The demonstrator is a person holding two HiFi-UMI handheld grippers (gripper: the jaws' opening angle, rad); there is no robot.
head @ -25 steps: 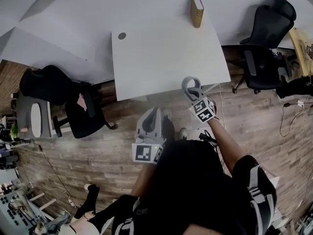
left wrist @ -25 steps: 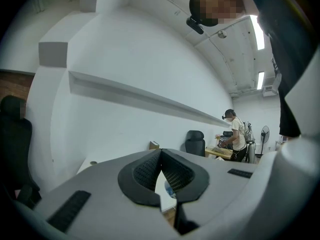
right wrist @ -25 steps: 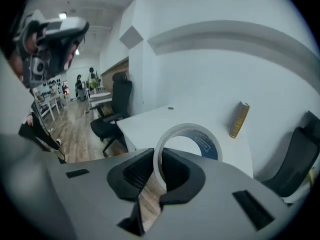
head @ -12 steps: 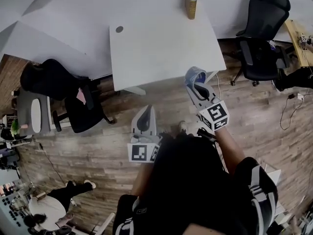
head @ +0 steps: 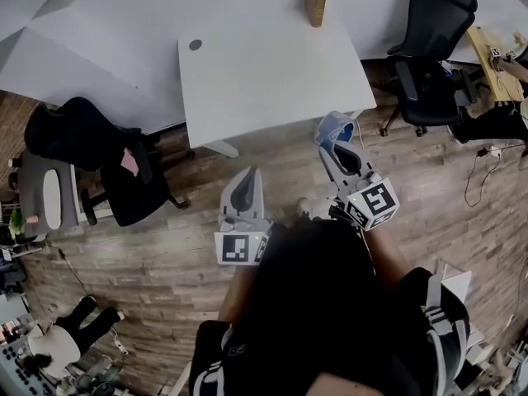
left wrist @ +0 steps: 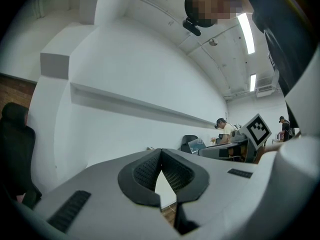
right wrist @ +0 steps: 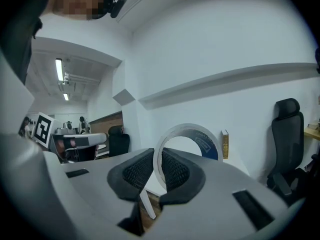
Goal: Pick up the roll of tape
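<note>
- Leftward, the left gripper [head: 248,180] has its jaws closed together with nothing between them.
- The right gripper [head: 333,135] pinches the roll of tape [right wrist: 208,144] by its wall. The ring stands upright above the pads, near the white table's [head: 247,81] front edge.
- Print on the roll's blue core is too small to read.

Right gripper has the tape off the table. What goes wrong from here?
1. The right gripper pinches only one thin stretch of the roll of tape; most of the ring juts past the jaws, so it may pivot or slip.
2. It hangs past the edge of the table, above the wood floor; dropped, it would likely roll away.
</note>
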